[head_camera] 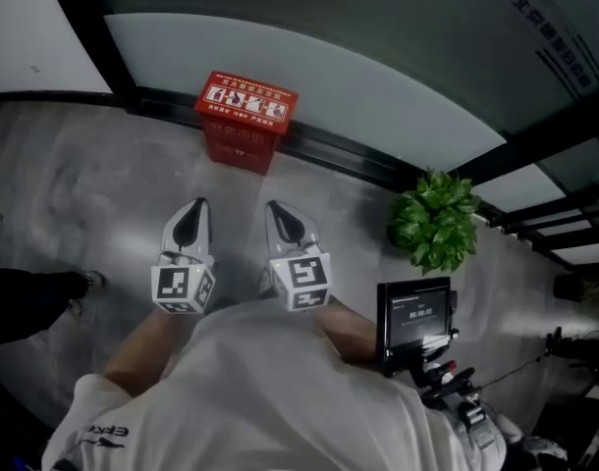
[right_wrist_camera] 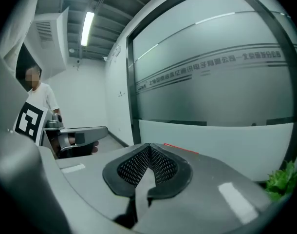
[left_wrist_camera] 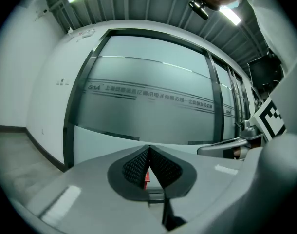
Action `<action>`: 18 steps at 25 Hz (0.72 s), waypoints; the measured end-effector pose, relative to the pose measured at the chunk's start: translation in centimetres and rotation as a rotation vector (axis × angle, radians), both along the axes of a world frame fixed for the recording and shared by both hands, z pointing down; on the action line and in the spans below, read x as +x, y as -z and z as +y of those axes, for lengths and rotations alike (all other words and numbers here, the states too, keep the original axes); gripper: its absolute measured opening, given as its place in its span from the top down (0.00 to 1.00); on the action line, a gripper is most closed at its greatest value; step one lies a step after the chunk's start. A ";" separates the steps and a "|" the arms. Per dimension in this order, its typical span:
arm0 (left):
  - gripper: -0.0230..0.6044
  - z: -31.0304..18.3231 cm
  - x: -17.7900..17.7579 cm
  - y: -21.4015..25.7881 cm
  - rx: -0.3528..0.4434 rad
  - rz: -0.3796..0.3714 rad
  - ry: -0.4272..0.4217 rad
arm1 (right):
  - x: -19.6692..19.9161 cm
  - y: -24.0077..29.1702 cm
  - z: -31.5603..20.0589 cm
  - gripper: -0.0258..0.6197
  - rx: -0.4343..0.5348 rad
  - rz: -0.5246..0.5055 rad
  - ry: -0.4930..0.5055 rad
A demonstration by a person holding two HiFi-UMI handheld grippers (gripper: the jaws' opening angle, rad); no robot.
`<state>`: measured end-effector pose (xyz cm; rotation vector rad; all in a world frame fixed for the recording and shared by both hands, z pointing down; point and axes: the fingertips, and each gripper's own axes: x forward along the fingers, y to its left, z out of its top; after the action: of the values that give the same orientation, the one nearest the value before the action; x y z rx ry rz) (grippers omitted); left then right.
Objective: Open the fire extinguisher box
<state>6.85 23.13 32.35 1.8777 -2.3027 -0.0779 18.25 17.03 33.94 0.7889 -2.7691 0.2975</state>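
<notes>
The red fire extinguisher box (head_camera: 245, 116) stands on the grey floor against the frosted glass wall, its lid down and a printed label on top. Both grippers hover side by side short of it, pointing at it. My left gripper (head_camera: 195, 207) is shut with nothing held; in the left gripper view its pads (left_wrist_camera: 139, 167) meet at the tip and a sliver of the red box (left_wrist_camera: 146, 178) shows in the gap below. My right gripper (head_camera: 278, 209) is shut and empty too; the box's red top edge (right_wrist_camera: 181, 149) peeks over its pads (right_wrist_camera: 163, 165).
A potted green plant (head_camera: 435, 220) stands by the wall to the right of the box. A small screen on a rig (head_camera: 414, 314) hangs at my right side. Another person's dark trouser leg and shoe (head_camera: 44, 297) are on the floor at the left.
</notes>
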 end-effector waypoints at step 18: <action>0.96 -14.2 -8.2 -1.9 -0.043 0.002 -0.014 | -7.6 -4.1 -13.5 0.94 -0.063 0.044 -0.014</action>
<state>-1.34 8.89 34.27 1.8715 -2.2707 -0.0283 10.64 3.54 38.01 0.7899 -2.6999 0.3642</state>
